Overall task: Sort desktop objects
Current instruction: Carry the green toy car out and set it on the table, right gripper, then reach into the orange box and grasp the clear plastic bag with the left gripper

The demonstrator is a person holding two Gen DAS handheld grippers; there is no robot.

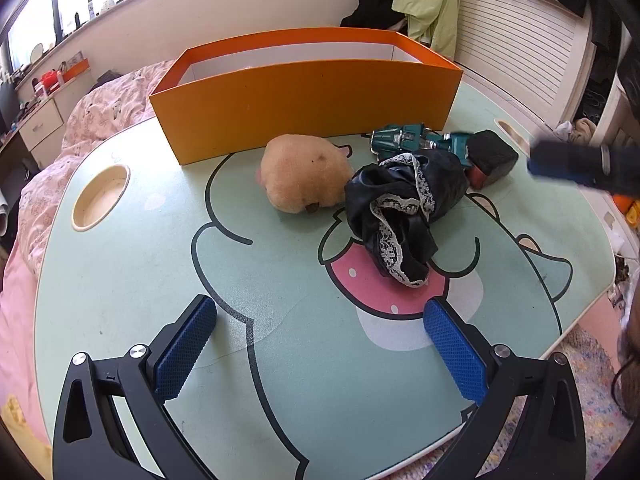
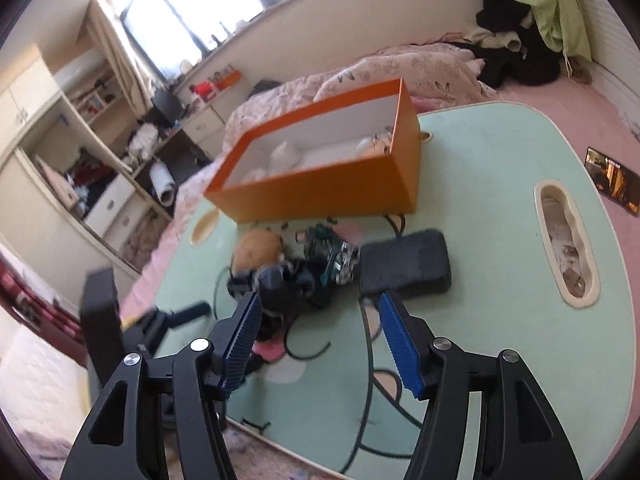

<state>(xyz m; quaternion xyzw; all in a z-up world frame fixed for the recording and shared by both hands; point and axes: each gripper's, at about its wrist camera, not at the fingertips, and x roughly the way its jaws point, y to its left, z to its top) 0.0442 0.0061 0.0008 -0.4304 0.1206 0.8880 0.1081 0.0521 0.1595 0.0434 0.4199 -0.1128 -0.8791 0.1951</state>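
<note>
On the mint cartoon table point(image 1: 160, 280) stands an orange box point(image 1: 304, 108) with white items inside point(image 2: 286, 156). In front of it lie a tan plush toy point(image 1: 304, 176), a black lace-trimmed cloth point(image 1: 404, 204), a teal toy car point(image 1: 412, 140) and a dark padded case point(image 1: 494, 154). My left gripper point(image 1: 320, 312) is open over bare table, well short of the cloth. My right gripper point(image 2: 320, 300) is open with nothing between its pads. It hovers near the cloth point(image 2: 288, 284), the car point(image 2: 332, 256) and the case point(image 2: 404, 268). In the left wrist view it is a blur point(image 1: 580, 168) at the right.
A round cup recess point(image 1: 102, 196) and a long slot point(image 2: 566, 240) are sunk into the table. The table sits on a bed with a floral quilt point(image 1: 100, 112). Clothes point(image 2: 520, 20) are piled at the back, shelves point(image 2: 80, 160) stand left, and a dark card point(image 2: 612, 180) lies to the right.
</note>
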